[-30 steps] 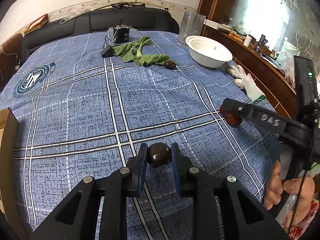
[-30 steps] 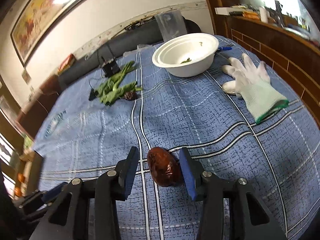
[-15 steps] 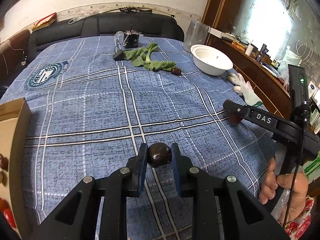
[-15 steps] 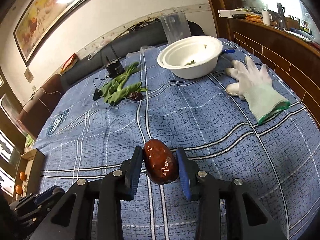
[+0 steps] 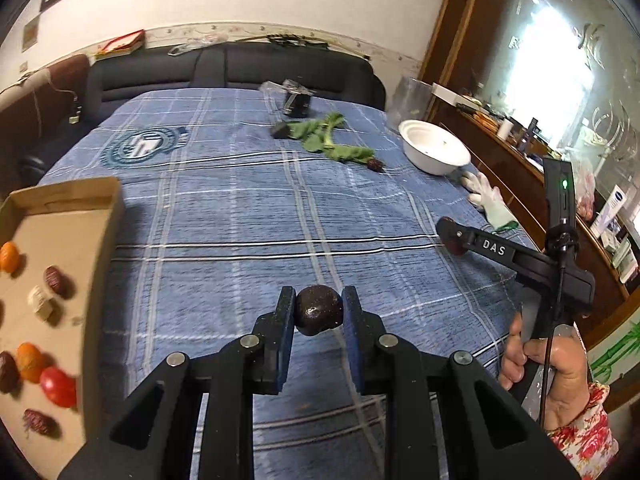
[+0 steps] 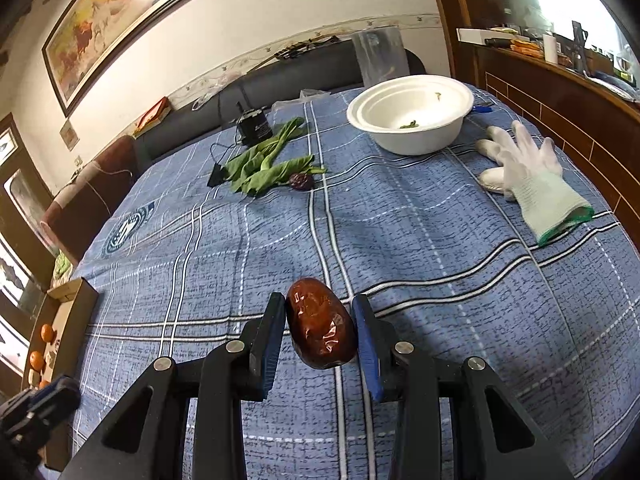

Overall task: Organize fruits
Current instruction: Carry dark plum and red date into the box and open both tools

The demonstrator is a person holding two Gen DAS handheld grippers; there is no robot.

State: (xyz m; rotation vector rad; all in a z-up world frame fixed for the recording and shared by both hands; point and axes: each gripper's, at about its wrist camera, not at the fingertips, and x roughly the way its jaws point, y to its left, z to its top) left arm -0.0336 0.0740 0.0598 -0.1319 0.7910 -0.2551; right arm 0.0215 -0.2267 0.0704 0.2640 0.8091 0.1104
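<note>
My left gripper (image 5: 319, 311) clamps a small round dark-brown fruit (image 5: 319, 314); my right gripper (image 6: 320, 327), jaws just closed, grips a glossy oval red-brown date (image 6: 321, 328). Transport step. Next: carry both over the open cardboard box (image 5: 105, 216), then release.

From the left wrist view I read one clear marking: "DAS" in pale capitals on the black finger of the right gripper (image 5: 456, 240), which reaches in from the right edge. The blue plaid cloth (image 5: 240, 208) carries a round teal-and-white emblem (image 5: 144, 146) with a ring of lettering, seen in both views, but the letters are too small and warped for me to make out. A blue-and-white box (image 5: 610, 210) on the wooden ledge at the far right shows a dark round logo, unreadable from here
</note>
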